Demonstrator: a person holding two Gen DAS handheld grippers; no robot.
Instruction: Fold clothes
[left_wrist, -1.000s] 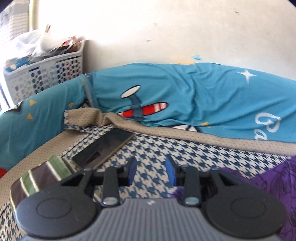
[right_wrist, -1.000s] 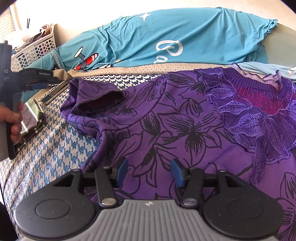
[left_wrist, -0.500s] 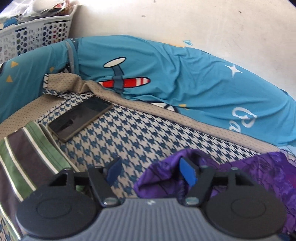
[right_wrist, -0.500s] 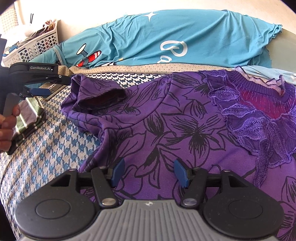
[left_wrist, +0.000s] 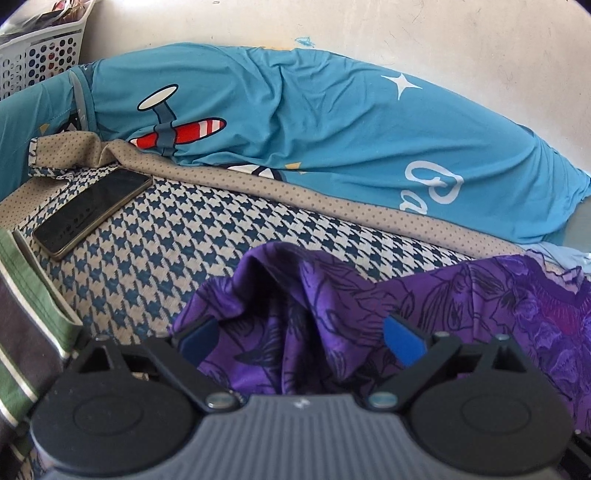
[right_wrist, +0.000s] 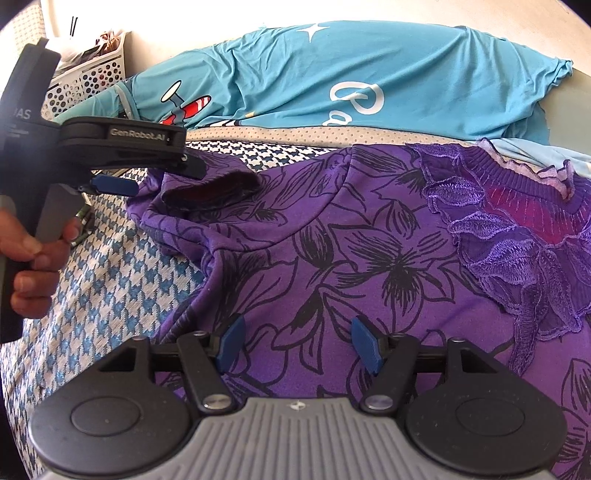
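A purple top with black flower print (right_wrist: 369, 240) lies spread on the houndstooth bed cover (left_wrist: 177, 236). Its embroidered neckline (right_wrist: 517, 206) is at the right. The rumpled left sleeve (left_wrist: 291, 295) bunches up between the fingers of my left gripper (left_wrist: 299, 339), which is open wide and level with the cloth. In the right wrist view the left gripper (right_wrist: 159, 179) hovers at that sleeve (right_wrist: 210, 188), held by a hand (right_wrist: 29, 258). My right gripper (right_wrist: 298, 343) is open just above the body of the top, with nothing pinched.
A teal shirt with an aeroplane print (left_wrist: 295, 129) lies along the wall behind. A dark phone (left_wrist: 92, 210) rests on the cover at the left, beside a green and brown striped garment (left_wrist: 26, 314). A white laundry basket (left_wrist: 37, 55) stands in the far left corner.
My left gripper has swung right from the phone to the purple sleeve and opened wider. The right gripper has stayed nearly still over the top.
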